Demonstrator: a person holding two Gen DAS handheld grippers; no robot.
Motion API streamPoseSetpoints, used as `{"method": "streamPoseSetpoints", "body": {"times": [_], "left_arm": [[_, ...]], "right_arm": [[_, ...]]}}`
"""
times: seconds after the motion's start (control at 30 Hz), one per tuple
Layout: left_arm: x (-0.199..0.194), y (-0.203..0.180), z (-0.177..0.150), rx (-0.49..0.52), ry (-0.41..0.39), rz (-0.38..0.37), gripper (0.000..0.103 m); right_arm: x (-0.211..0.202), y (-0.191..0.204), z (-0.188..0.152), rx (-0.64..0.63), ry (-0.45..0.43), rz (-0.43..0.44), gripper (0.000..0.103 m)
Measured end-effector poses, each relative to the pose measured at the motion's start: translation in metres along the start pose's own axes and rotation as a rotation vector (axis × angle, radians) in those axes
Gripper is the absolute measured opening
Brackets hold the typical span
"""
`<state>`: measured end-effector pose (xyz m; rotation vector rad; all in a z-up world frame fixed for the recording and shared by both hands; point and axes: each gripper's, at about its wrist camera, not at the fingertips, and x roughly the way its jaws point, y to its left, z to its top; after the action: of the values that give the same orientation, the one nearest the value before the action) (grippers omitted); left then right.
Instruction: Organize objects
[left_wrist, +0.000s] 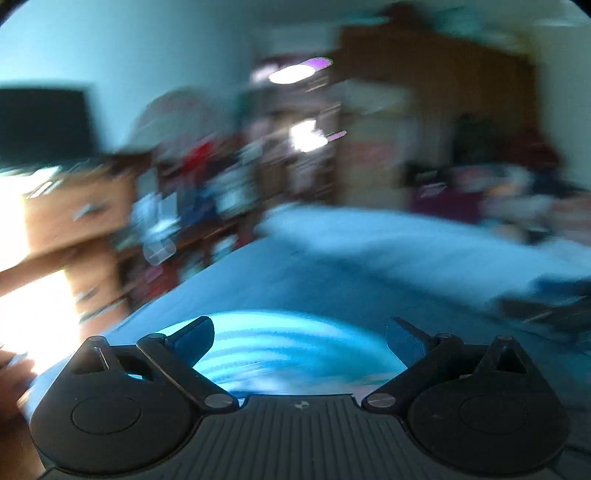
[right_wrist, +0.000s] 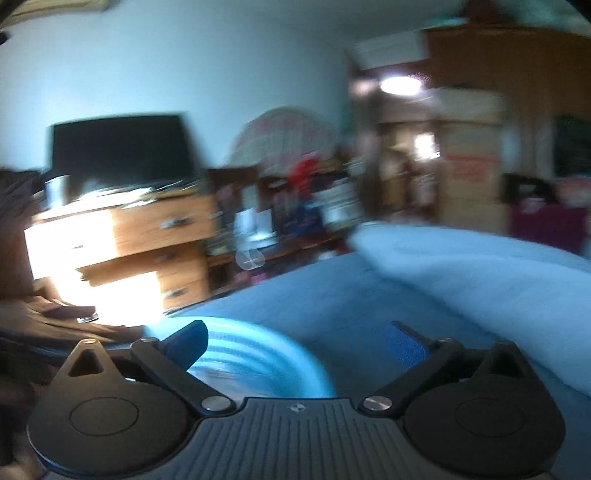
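Blue ridged bowl (left_wrist: 288, 354) between left gripper (left_wrist: 299, 341) fingers, right gripper (right_wrist: 295, 343) offset, dresser (right_wrist: 147, 240) clearer.

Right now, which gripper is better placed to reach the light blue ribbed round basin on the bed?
Left. The basin sits centred between the open left gripper; the right gripper, also open, has it off-side.

Motion blur smears both views. In the left wrist view, the light blue ribbed basin (left_wrist: 284, 354) is half hidden behind the gripper body, its ridges streaked. The shelves of clutter (left_wrist: 207, 206) beyond the bed (left_wrist: 332, 266) dissolve into colour patches; no single item can be told apart. The dark screen (left_wrist: 40, 125) is cut off by the left edge. In the right wrist view, the basin (right_wrist: 258, 354) shows only its far rim, and the dresser (right_wrist: 147, 236) front is washed out by glare.
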<state>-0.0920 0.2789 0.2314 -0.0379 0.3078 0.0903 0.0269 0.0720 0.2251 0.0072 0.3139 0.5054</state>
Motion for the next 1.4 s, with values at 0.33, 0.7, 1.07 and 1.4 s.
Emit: {"method": "streamPoseSetpoints", "body": {"times": [0.33,0.7,1.07,1.4], "left_arm": [[0.02,-0.166,-0.105,0.182,0.12,-0.426,0.102],[0.149,-0.183,-0.179,0.141,0.409,-0.144,0.103],[0.152,-0.199,-0.183,0.17,0.368,-0.099,0.103],[0.14,-0.196,-0.188,0.202,0.331,-0.095,0.103]], "right_arm": [[-0.026,-0.141,-0.185,0.221,0.357,-0.364,0.102],[-0.021,-0.178,-0.217,0.14,0.357,-0.403,0.103],[-0.022,-0.178,-0.216,0.157,0.351,-0.396,0.103],[-0.021,-0.18,-0.216,0.156,0.351,-0.395,0.103]]}}
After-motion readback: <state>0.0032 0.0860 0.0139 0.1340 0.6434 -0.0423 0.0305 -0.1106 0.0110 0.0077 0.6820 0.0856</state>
